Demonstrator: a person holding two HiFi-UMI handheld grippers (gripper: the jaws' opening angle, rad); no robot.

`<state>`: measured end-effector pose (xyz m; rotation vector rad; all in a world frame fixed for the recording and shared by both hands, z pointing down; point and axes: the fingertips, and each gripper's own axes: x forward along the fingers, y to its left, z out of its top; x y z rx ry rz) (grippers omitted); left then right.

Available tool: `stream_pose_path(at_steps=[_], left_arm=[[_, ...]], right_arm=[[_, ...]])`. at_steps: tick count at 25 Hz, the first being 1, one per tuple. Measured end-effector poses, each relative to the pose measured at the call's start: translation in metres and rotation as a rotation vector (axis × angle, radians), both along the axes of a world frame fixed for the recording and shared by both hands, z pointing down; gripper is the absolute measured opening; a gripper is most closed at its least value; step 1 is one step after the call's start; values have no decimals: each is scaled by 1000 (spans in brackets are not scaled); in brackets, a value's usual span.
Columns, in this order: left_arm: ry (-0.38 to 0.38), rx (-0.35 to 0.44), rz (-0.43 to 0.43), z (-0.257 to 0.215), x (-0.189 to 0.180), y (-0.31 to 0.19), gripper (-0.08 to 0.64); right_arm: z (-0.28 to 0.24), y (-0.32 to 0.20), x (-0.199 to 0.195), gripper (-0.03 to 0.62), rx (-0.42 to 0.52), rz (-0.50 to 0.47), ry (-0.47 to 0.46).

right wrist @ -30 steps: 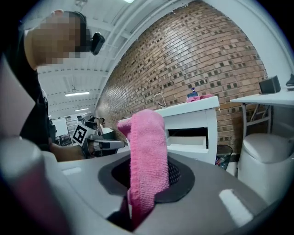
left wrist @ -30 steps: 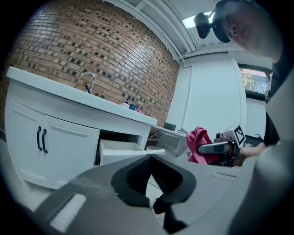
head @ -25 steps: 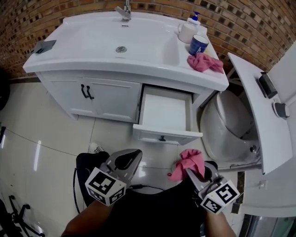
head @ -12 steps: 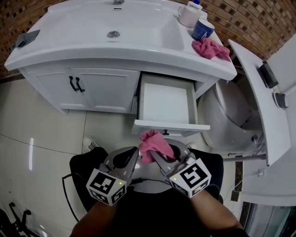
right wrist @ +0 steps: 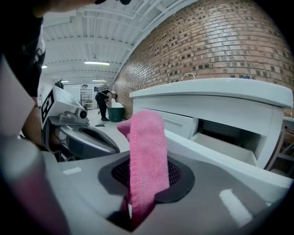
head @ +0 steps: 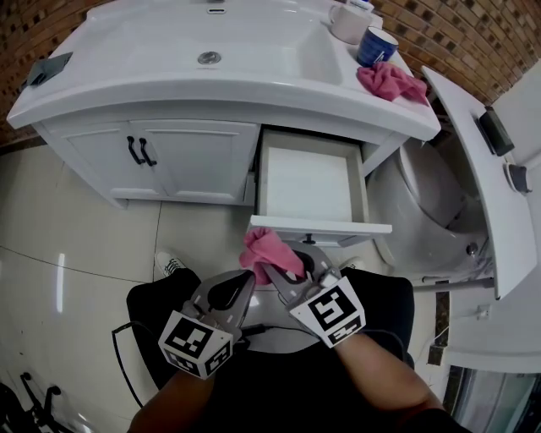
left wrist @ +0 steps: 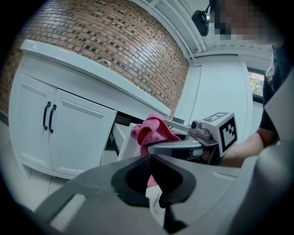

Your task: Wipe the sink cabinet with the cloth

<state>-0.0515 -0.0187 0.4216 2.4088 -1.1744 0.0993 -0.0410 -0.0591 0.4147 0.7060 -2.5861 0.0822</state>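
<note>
The white sink cabinet (head: 190, 161) stands ahead with one drawer (head: 314, 186) pulled open and two doors shut. My right gripper (head: 265, 270) is shut on a pink cloth (head: 269, 248), held low in front of the drawer's front panel. In the right gripper view the cloth (right wrist: 147, 151) stands up from between the jaws. My left gripper (head: 247, 276) is shut and holds nothing, its tip right beside the right one. In the left gripper view the cloth (left wrist: 152, 132) and the right gripper (left wrist: 183, 143) sit just past the left gripper's closed jaws.
A second pink cloth (head: 390, 81), a blue mug (head: 378, 44) and a white mug (head: 348, 23) sit on the countertop's right end. A dark flat object (head: 46, 69) lies on its left end. A toilet (head: 431, 211) stands to the right, next to a white panel (head: 473, 161).
My right gripper has carried the pink cloth leftward until it sits beside the left gripper's tip. The left gripper has barely moved. The view has come closer to the cabinet.
</note>
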Motion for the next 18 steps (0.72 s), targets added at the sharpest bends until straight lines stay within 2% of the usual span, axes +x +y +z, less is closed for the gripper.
stream_pose_path(at_steps=[5,18], left_arm=[[-15,7,41,-1,11,3,2],[-16,-4,77,1,41,-3,2]], right_arm=[[7,-8,10,97,5,24,-8],[14,-25,99,97,-17,181,7]])
